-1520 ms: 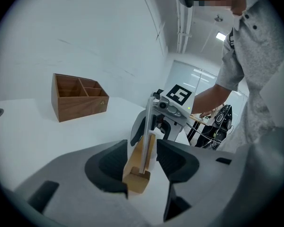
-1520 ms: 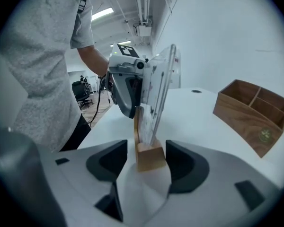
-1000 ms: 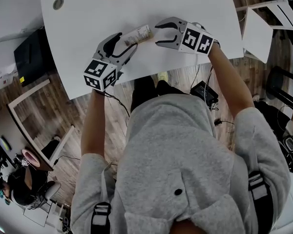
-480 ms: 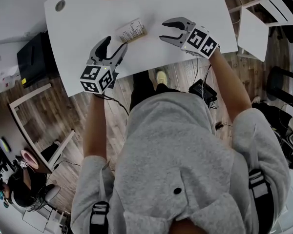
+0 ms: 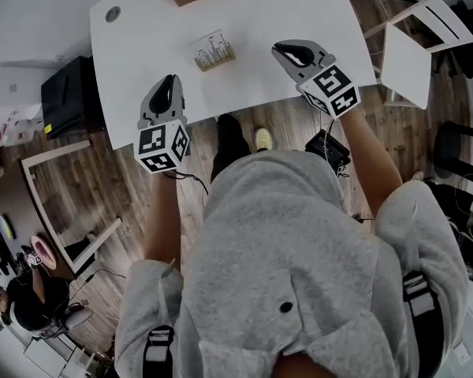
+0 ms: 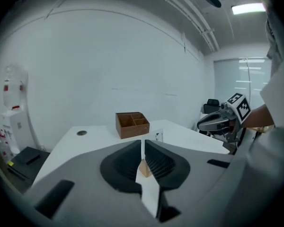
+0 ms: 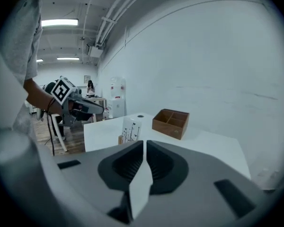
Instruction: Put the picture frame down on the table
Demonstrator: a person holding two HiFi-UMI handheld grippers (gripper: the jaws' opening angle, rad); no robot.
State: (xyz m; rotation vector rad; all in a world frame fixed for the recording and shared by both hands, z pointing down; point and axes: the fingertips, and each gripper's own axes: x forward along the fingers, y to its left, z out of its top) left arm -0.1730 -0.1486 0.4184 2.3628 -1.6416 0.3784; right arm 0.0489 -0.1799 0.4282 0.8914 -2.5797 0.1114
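The small white-fronted wooden picture frame stands on the white table, ahead of both jaw pairs; left gripper and right gripper have just closed, both empty

"What sort of place is this?"

"An office or lab workroom, I'd say. There are white desks on a wood floor, with strip lights and bare pipes overhead."

"Anything else?"

"A water cooler and a swivel chair."
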